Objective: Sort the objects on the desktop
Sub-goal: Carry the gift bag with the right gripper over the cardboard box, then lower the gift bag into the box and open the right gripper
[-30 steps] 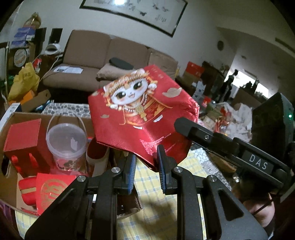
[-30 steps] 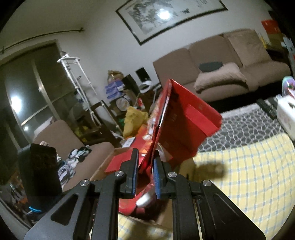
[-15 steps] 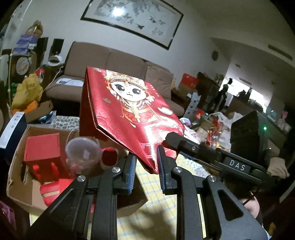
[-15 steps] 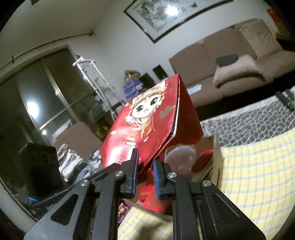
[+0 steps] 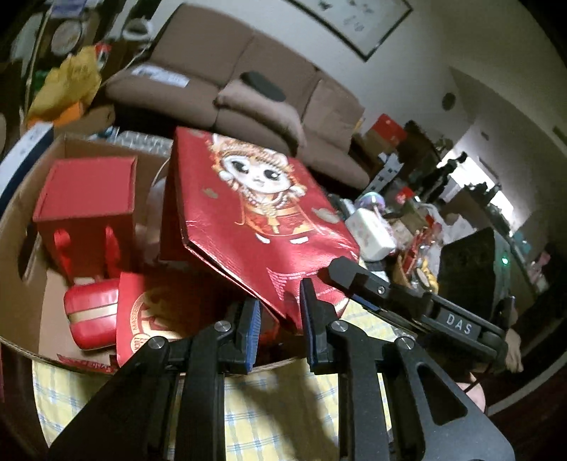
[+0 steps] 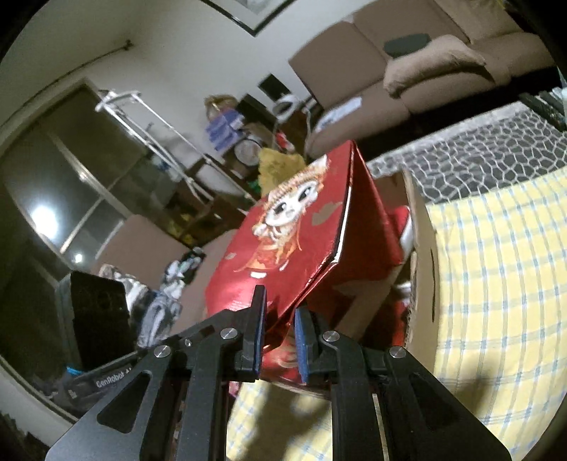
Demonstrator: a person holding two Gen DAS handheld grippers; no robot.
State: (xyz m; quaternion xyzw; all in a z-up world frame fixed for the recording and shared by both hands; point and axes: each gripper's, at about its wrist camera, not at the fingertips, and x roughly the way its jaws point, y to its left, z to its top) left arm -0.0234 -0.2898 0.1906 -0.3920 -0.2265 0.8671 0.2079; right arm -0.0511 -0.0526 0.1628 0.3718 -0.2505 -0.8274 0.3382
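Both the left gripper (image 5: 278, 321) and right gripper (image 6: 280, 329) are nearly closed, pinching the lower corner of the red gift bag (image 5: 262, 212) over the cardboard box (image 5: 32, 191), which already holds 3 or more red items, so release remains.

Left tool (image 5: 280, 315) and right tool (image 6: 280, 319) angled downward, jaws nearly closed, gripping

Brown sofa (image 5: 269, 88) under a framed picture (image 5: 354, 28) — yellow checked cloth (image 6: 496, 269), grey pebble-pattern rug (image 6: 489, 156) beyond.
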